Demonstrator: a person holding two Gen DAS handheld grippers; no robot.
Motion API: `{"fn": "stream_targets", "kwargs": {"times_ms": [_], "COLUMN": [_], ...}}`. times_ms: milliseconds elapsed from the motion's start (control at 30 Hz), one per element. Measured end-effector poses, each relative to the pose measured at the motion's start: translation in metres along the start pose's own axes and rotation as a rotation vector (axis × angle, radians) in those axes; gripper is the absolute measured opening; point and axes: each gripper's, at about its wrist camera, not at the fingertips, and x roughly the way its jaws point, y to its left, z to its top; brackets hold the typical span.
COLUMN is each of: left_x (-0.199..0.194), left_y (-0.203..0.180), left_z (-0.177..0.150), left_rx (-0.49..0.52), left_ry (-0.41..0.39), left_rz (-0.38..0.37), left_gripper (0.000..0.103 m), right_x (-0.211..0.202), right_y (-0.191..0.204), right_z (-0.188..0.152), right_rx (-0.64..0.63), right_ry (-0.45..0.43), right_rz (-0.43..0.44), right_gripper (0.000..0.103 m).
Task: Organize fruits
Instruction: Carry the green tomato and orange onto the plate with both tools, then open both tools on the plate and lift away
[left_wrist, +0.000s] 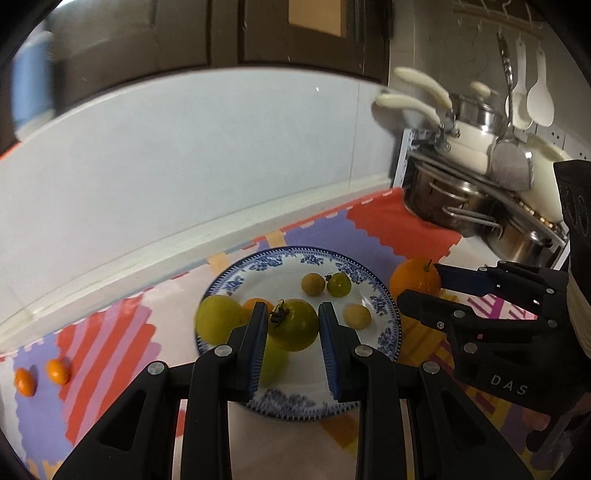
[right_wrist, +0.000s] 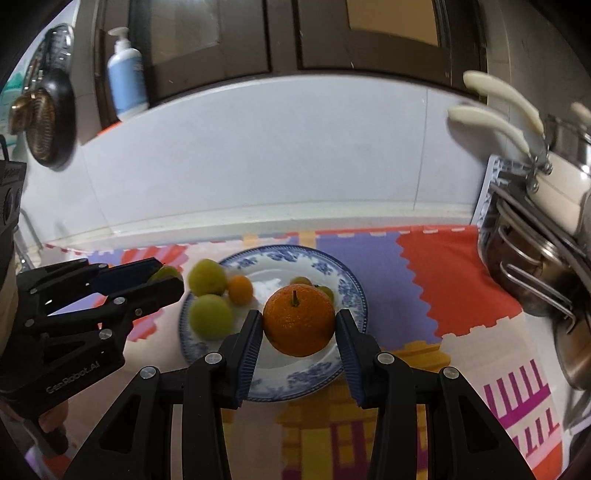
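White letters reading "DAS" are showing on the black body of the right claw (left_wrist: 421, 284), low on its housing as the left wrist view catches it from the side. In the right wrist view, the black body of the left claw (right_wrist: 168, 281) is carrying the printed mark "Gen.Robot.AI", running slantwise along its lower housing. The white and blue pump bottle (right_wrist: 126, 79) on the ledge is showing a label too blurred to read, and nothing else in either view is bearing legible writing.
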Motion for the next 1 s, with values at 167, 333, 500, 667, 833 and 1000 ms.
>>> {"fn": "stream_targets", "kwargs": {"times_ms": [167,333,500,667,833,1000], "left_x": [0.033,0.053,0.061,0.059,0.046,0.033], "left_y": [-0.001,0.0,0.001,0.009,0.023,0.039], "left_z": [0.002,0.002,0.003,0.003,0.002,0.001], "left_rx": [0.017,0.023,0.032,0.023,0.008,-0.026], "left_ry": [0.041,0.067,0.07,0.067,0.038,0.017], "left_rz": [-0.016,-0.036,-0.05,-0.021,0.061,0.119], "left_gripper": [0.028,0.028,0.029,0.041,0.051,0.054], "right_x": [0.024,0.043,0.055,0.062,0.067,0.075], "right_y": [-0.009,-0.015,-0.017,-0.009,0.002,0.011], "right_z": [0.0,0.0,0.002,-0.001,-0.006,-0.008], "right_rx": [0.013,0.018,0.021,0.008,-0.01,-0.01], "right_ry": [0.036,0.06,0.07,0.078,0.086,0.108], "right_rz": [0.001,0.006,0.012,0.024,0.04,0.046], "right_gripper": [0.042,0.042,0.042,0.042,0.042,0.042]}}
